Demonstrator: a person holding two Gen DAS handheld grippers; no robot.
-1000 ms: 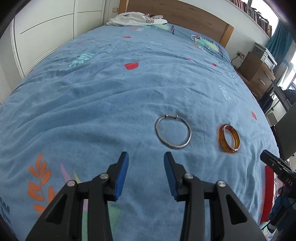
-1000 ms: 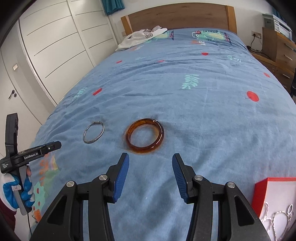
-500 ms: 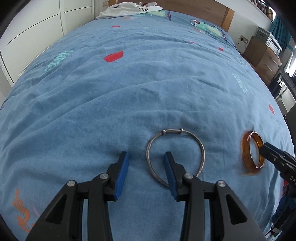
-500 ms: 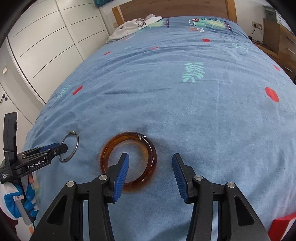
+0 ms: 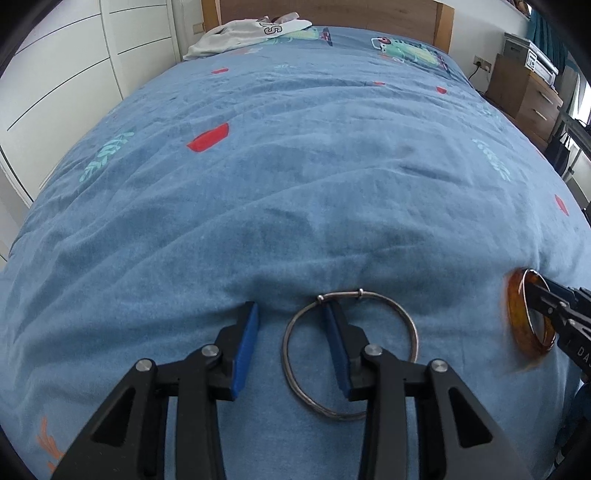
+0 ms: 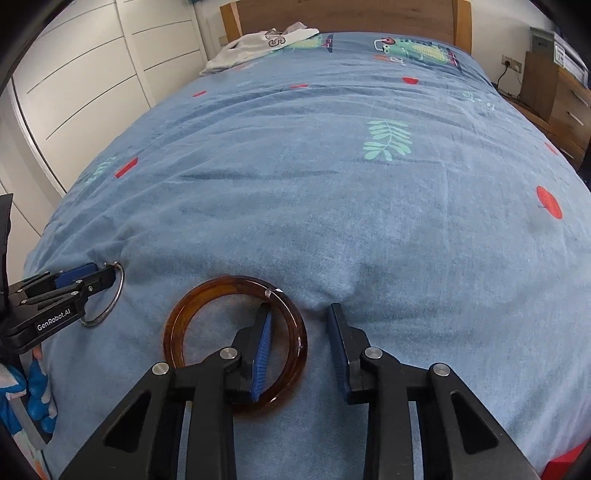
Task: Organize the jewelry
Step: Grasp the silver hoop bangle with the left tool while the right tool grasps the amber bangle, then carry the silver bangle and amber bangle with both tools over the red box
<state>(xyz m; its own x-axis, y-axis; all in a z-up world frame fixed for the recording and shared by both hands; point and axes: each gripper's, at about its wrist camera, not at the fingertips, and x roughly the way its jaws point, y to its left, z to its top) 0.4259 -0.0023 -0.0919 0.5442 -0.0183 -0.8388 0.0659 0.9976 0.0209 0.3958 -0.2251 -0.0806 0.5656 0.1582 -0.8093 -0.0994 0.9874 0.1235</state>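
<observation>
Left wrist view: left gripper [image 5: 290, 317] closing astride the silver bangle [image 5: 402, 314], near arc hidden; right gripper [image 6: 300, 317] closing astride the amber bangle [image 6: 207, 295], neither pinched yet.

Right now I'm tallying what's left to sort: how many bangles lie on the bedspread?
2. The silver bangle has its left rim between the left claw fingers; the amber bangle has its right rim between the right claw fingers. More may lie out of view.

On the bed cover [image 5: 295, 177], the wire bangle [image 5: 412, 325] lies left of the thick bangle [image 6: 177, 314]; a folded garment [image 6: 258, 44] rests far behind, near the headboard [image 6: 347, 14].
</observation>
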